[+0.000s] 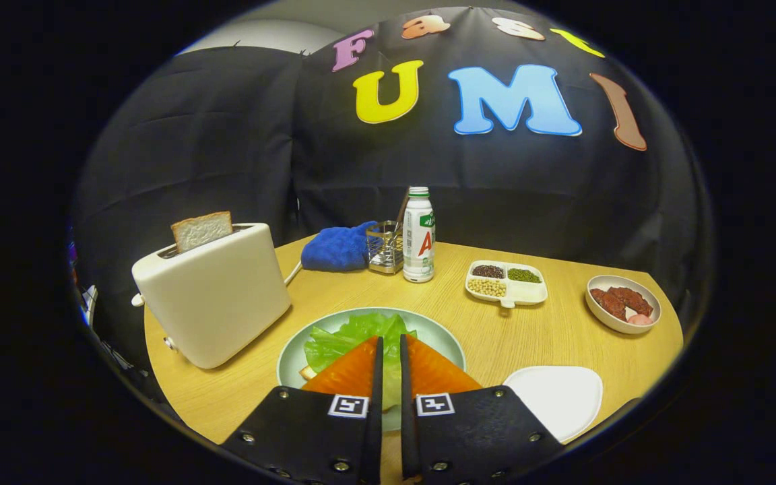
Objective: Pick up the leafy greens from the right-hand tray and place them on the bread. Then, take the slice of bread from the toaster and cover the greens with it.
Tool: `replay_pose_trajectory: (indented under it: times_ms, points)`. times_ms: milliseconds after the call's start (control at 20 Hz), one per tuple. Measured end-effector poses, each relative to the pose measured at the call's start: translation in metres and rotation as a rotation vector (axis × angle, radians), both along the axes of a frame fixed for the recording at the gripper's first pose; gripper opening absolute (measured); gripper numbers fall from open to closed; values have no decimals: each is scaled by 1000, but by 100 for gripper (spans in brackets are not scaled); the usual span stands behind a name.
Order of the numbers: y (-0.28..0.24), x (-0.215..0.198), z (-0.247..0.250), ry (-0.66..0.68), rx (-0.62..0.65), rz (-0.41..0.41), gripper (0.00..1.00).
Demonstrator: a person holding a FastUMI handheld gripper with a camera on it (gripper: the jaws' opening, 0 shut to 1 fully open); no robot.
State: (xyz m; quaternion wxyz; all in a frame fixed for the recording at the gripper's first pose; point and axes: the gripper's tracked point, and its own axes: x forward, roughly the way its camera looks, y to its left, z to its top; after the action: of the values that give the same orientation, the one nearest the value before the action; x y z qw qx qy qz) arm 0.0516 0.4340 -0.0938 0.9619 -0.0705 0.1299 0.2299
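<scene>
Greens [351, 333] sit on the plate [442, 337]; my gripper [389, 350] hangs above, fingers nearly pressed together, pinching nothing. Next, I judge: toaster [216, 296] bread [201, 230].

tool [388, 350] | black plates, silver screws | square coded tags | tapered fingers, tips seemingly almost closed

Black cloth wall [226, 148] creased behind, pale wall [273, 30] above it, light wooden table [563, 337] evenly lit
</scene>
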Motion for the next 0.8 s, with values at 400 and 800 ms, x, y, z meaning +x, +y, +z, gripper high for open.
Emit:
replay_pose_trajectory:
  times_ms: [400, 800]
  points:
    - [16, -40, 32, -120, 41, -45, 14]
    - [85, -71, 45, -170, 58, 0, 16]
